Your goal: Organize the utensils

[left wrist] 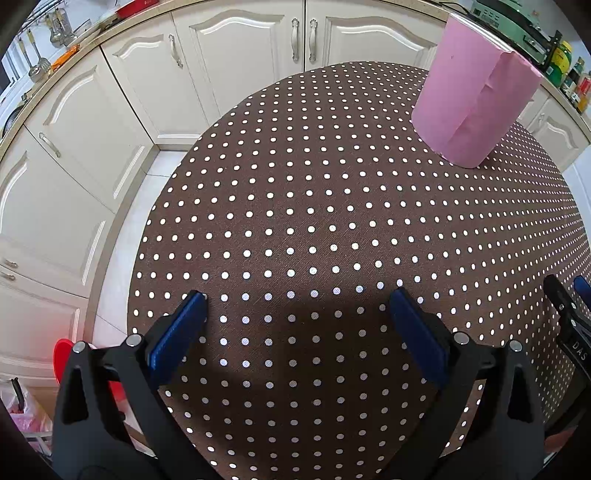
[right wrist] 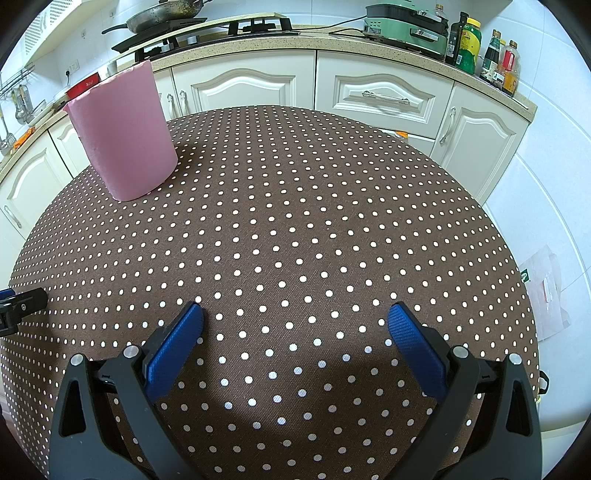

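A tall pink cylindrical holder (left wrist: 474, 99) stands upright on the far side of a round table with a brown polka-dot cloth (left wrist: 314, 229); its inside is hidden. The right wrist view shows the same pink holder (right wrist: 123, 133) at the far left of the table (right wrist: 295, 221). My left gripper (left wrist: 299, 295) hovers open over the near part of the cloth, nothing between its blue pads. My right gripper (right wrist: 295, 310) is open too and holds nothing. No loose utensils show on the table. The right gripper's tip (left wrist: 565, 299) appears at the left view's right edge.
White kitchen cabinets (right wrist: 384, 92) curve around behind the table. On the counter are a gas hob with a pan (right wrist: 166, 14), a green appliance (right wrist: 406, 26) and several bottles (right wrist: 480, 48). Ladles hang on the wall at the left (left wrist: 37, 55). A red object (left wrist: 64, 354) sits low left.
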